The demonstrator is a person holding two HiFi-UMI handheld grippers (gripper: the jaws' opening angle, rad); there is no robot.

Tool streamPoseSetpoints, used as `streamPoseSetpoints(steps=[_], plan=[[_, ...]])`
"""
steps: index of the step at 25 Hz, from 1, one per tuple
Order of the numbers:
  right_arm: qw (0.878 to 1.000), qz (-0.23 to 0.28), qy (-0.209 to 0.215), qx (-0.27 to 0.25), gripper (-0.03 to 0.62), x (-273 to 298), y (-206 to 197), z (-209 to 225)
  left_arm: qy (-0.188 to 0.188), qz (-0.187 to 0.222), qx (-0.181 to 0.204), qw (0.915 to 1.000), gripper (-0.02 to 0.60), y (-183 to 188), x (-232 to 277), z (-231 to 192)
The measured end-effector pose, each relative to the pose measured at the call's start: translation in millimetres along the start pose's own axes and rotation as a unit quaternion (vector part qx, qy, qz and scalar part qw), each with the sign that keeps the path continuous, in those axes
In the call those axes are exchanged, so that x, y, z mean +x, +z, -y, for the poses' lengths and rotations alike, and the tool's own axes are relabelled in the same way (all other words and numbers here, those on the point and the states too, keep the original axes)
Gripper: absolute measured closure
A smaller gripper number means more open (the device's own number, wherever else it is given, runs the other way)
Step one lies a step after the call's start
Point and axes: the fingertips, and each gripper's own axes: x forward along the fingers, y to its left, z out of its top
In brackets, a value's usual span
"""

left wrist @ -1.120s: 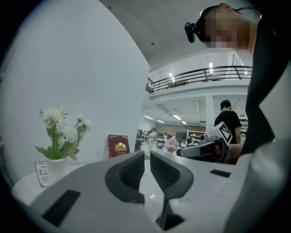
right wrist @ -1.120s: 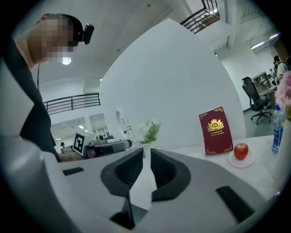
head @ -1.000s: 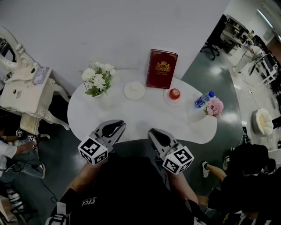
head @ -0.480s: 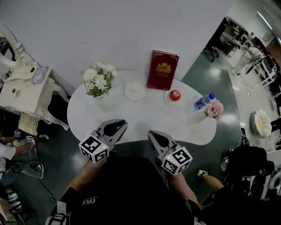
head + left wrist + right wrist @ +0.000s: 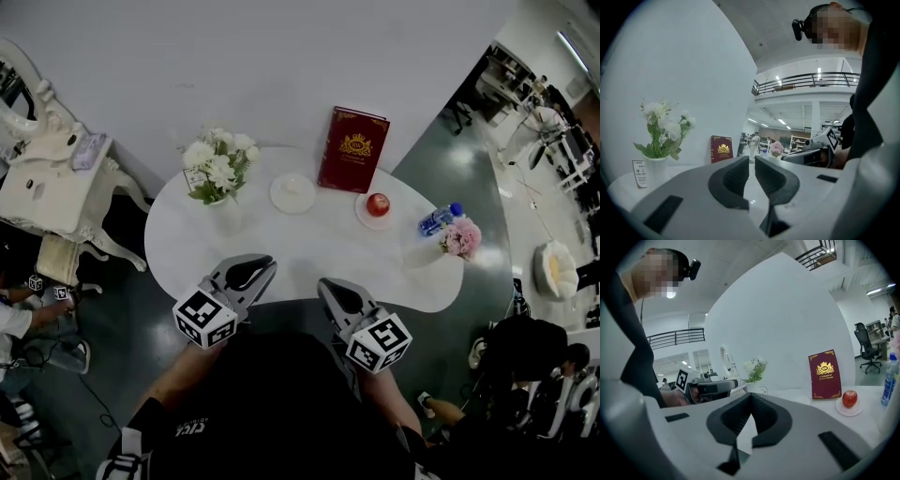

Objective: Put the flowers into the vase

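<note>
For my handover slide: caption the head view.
Left gripper and right gripper, empty, before the white table bearing white flowers, red book, apple, pink flowers.

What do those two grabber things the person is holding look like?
The left gripper and right gripper are pale grey wedges with dark curved pads inside the jaws. Each carries a white cube with black square markers. The person wears a black top.

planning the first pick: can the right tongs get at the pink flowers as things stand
Probably yes. The pink flowers sit at the right end of the table, and nothing stands between them and the right tongs; the bottle and apple stand further back. The tongs are shut and must open first.
</note>
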Motion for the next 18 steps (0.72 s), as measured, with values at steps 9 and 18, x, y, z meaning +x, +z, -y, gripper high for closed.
streamPoseSetpoints(steps=[9, 18], plan=[[1.000, 0.005, -0.004, -0.005, 0.568, 0.7, 3.5, 5.2, -0.002, -0.003, 0.003, 1.0000, 0.535, -2.6, -3.4, 0.8], [1.000, 0.003, -0.002, -0.007, 0.568, 1.1, 1.6, 3.8, -0.004, -0.004, -0.001, 1.0000, 0.535, -3.1, -4.1, 1.4]])
